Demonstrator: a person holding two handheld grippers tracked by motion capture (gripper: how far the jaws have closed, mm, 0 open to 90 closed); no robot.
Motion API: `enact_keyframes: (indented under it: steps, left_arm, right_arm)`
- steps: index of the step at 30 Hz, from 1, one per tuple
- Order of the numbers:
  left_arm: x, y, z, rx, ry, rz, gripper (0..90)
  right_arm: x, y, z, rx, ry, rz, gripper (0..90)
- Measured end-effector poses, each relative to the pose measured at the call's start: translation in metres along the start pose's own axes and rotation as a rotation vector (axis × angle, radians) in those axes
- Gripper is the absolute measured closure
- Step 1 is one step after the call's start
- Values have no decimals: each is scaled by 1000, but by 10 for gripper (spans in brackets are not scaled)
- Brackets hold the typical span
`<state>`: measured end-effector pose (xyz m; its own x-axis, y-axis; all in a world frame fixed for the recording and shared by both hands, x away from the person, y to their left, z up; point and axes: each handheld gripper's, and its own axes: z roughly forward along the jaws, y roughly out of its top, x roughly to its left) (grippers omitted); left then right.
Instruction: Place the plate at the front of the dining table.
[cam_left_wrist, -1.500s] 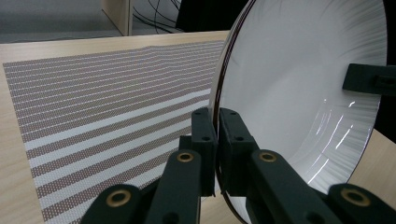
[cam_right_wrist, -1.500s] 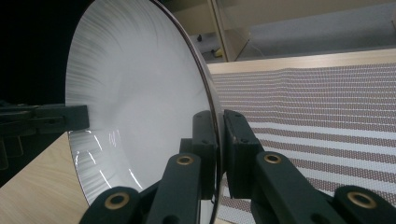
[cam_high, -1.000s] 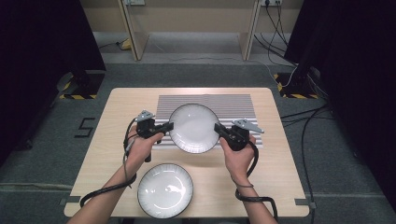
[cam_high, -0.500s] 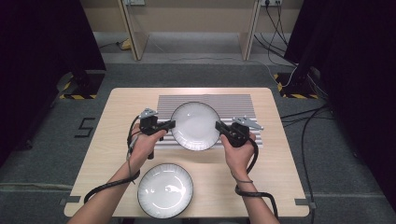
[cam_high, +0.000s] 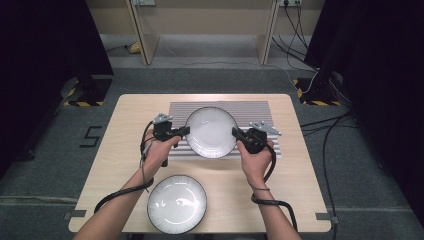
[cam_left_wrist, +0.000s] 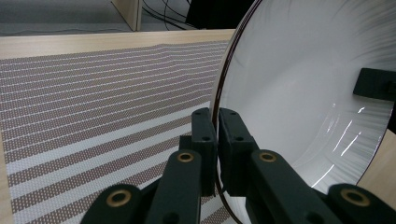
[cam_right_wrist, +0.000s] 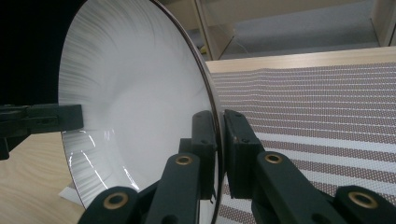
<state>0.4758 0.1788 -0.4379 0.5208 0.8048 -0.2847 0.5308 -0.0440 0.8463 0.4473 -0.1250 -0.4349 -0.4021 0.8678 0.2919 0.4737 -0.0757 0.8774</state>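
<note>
We hold the plate (cam_high: 211, 132) over the striped mat (cam_high: 260, 112), left claw (cam_high: 183, 131) and right claw (cam_high: 236, 133) clamped on opposite rims. Bare counter (cam_high: 130, 115) flanks it; a second plate (cam_high: 177, 203) lies nearer us, forearms reaching forward.

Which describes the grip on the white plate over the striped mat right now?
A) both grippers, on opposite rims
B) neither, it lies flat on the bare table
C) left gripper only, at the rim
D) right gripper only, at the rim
A: the left gripper and the right gripper each pinch an opposite edge of the plate, and each gripper view shows the thin rim clamped between its jaws above the striped mat.
</note>
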Motion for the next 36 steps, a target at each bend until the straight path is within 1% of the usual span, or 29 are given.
enact_keyframes:
  steps: [8,12,13,16,21,24,28,36]
  left_arm:
    - [6,6,14,4,7,-10,852]
    - [8,6,22,2,10,-13,850]
    - [9,6,24,5,9,-21,849]
    - [11,7,30,7,11,-29,849]
    - [13,8,38,15,14,-34,849]
    - [15,9,43,22,18,-35,849]
    - [18,9,48,30,28,-47,848]
    - [20,11,54,32,30,-56,848]
  right_arm:
    - [-6,5,11,6,-18,0,837]
    - [-10,9,16,11,-37,-9,833]
    - [-11,9,18,15,-40,-8,833]
    - [-14,10,22,19,-45,-3,833]
    - [-21,11,30,29,-53,23,830]
    - [-24,10,33,33,-57,28,829]
    - [-27,11,40,40,-65,31,827]
    - [-30,14,47,45,-78,38,824]
